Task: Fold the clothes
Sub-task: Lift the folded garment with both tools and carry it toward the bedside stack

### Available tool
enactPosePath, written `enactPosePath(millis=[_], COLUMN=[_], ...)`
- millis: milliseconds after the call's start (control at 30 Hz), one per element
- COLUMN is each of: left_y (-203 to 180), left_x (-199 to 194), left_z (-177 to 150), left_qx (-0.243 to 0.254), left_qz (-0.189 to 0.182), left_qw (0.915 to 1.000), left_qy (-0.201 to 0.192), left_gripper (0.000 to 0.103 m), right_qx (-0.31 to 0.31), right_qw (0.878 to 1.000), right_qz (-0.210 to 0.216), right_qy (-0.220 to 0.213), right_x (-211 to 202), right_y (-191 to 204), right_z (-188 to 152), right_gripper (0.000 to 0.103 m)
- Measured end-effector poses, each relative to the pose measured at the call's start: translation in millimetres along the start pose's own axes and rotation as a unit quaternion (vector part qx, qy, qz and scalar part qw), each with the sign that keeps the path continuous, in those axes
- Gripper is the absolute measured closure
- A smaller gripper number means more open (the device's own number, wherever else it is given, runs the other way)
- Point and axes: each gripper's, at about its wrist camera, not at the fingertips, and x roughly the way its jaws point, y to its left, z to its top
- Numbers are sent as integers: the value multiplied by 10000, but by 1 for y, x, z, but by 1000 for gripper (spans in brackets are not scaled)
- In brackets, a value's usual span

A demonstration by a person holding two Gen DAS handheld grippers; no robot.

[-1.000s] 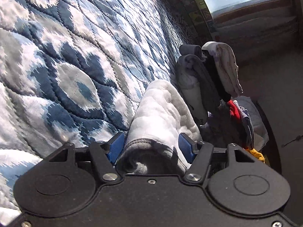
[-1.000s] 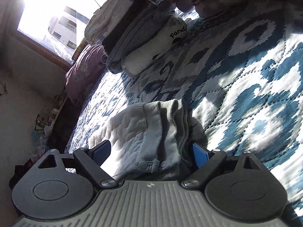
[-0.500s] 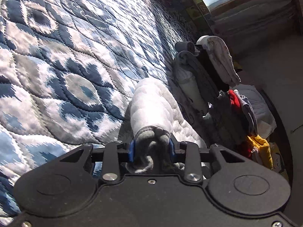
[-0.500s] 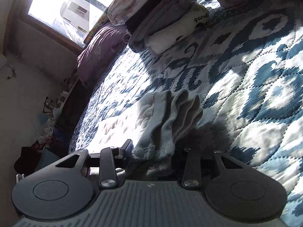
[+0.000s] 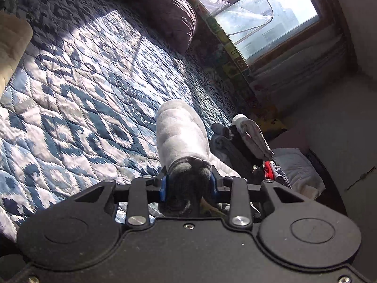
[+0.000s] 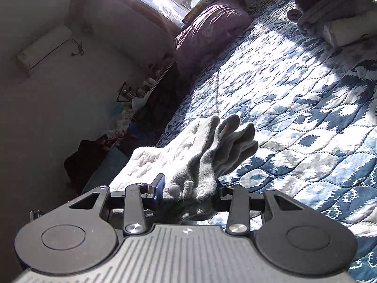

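Note:
A folded light grey quilted garment [image 5: 181, 134] is held up above the blue and white quilted bed [image 5: 82, 108]. My left gripper [image 5: 187, 184] is shut on one bunched end of it, between the blue pads. In the right wrist view the same grey garment [image 6: 207, 151] shows its stacked folded layers and snap buttons, and my right gripper [image 6: 188, 192] is shut on that end. The cloth spans between the two grippers.
A stack of folded clothes [image 5: 245, 143] lies on the bed beside the garment, seen again as folded clothes [image 6: 334, 16] at the top right. A purple pillow [image 5: 172, 9] lies near the window [image 5: 266, 16]. More laundry [image 5: 292, 172] is heaped beyond the bed's edge.
Both grippers went from open around the garment's ends to shut on them. They then lifted the folded garment off the quilt, and more of the room came into view.

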Motion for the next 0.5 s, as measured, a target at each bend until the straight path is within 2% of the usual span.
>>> enactPosePath(millis=[133, 300, 400, 500], left_y=[52, 119, 154, 179], left_x=[-66, -138, -170, -190], left_z=[35, 63, 79, 97], left_qx=[-303, -796, -1009, -1105], left_qz=[174, 476, 645, 744], left_qw=[9976, 9886, 9822, 9765], left_qy=[-591, -1185, -1447, -1697], left_gripper=[72, 72, 72, 72], right_qx=[-184, -386, -493, -505], right_qw=[9982, 9917, 9869, 9840], right_qz=[413, 809, 972, 1203], right_qy=[388, 927, 1192, 1214], right_x=[70, 165, 216, 251], right_y=[53, 113, 140, 158], right_z=[-13, -40, -59, -64], right_gripper=[63, 63, 63, 63])
